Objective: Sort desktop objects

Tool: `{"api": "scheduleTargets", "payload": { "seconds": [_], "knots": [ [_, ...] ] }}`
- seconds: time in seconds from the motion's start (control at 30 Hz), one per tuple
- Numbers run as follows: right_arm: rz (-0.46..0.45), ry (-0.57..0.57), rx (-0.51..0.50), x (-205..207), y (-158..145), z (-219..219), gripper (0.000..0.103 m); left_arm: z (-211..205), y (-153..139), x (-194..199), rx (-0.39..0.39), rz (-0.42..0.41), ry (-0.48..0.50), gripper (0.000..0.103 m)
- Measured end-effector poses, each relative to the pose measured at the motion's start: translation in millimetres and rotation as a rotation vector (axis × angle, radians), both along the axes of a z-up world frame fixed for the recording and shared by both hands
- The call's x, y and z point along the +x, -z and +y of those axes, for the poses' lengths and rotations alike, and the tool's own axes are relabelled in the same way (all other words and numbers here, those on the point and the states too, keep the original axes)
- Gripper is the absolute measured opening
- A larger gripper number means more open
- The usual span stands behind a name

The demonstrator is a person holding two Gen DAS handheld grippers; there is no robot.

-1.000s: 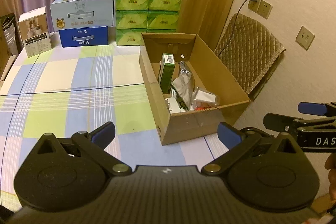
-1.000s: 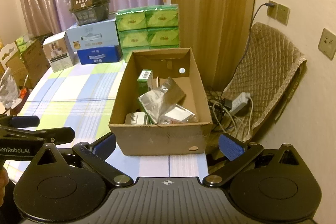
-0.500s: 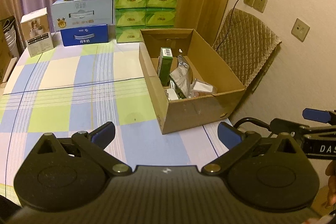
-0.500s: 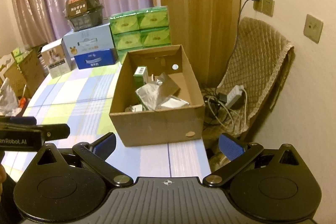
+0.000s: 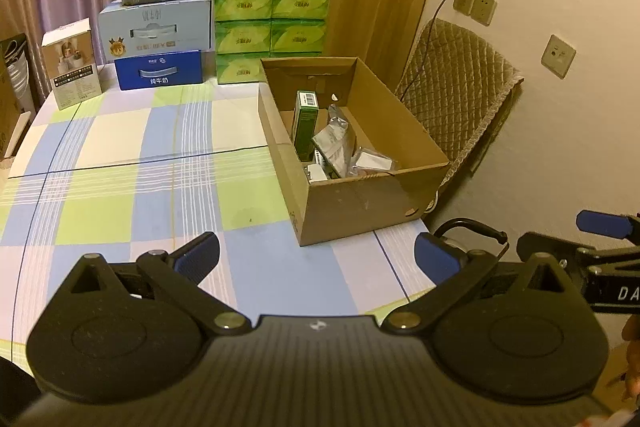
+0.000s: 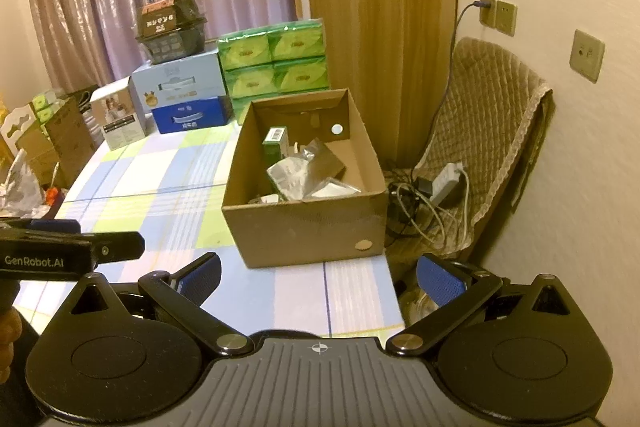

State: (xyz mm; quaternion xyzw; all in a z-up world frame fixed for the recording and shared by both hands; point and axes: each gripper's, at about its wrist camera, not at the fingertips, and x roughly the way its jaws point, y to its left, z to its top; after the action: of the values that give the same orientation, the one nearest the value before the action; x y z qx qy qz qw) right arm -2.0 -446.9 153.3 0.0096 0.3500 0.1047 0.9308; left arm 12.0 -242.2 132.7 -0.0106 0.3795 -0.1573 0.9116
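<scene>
Since both hands hang back from table, left gripper and right gripper gape wide, holding nothing; green box, silver bags sit inside cardboard box at table corner; sorting looks done

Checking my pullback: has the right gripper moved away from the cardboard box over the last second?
Yes. The right gripper has backed away: the cardboard box looks smaller and farther, with more tablecloth visible before it.
</scene>
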Motion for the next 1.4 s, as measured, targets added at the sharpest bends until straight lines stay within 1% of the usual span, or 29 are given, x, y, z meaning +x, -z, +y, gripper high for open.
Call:
{"api": "scheduleTargets", "payload": {
  "seconds": [0.37,0.57,0.7,1.07,1.4],
  "knots": [
    [0.022,0.000,0.015,-18.0,-0.3,-2.7,0.101,1.7,-2.5,-14.8,0.010,-0.011,-0.002,0.102],
    [0.024,-0.015,0.002,-23.7,-1.9,2.2,0.101,2.4,-1.3,-22.5,0.007,-0.009,0.006,0.102],
    [0.043,-0.014,-0.008,-23.7,0.7,6.4,0.101,5.1,-0.5,-26.3,0.000,-0.008,0.006,0.102],
    [0.087,-0.021,-0.027,-27.3,12.7,12.3,0.101,12.9,7.7,-27.4,0.007,0.009,-0.009,0.102],
    [0.087,-0.014,-0.023,-21.9,13.1,14.6,0.101,15.5,11.2,-22.3,0.003,0.019,-0.020,0.102]
  ]
}}
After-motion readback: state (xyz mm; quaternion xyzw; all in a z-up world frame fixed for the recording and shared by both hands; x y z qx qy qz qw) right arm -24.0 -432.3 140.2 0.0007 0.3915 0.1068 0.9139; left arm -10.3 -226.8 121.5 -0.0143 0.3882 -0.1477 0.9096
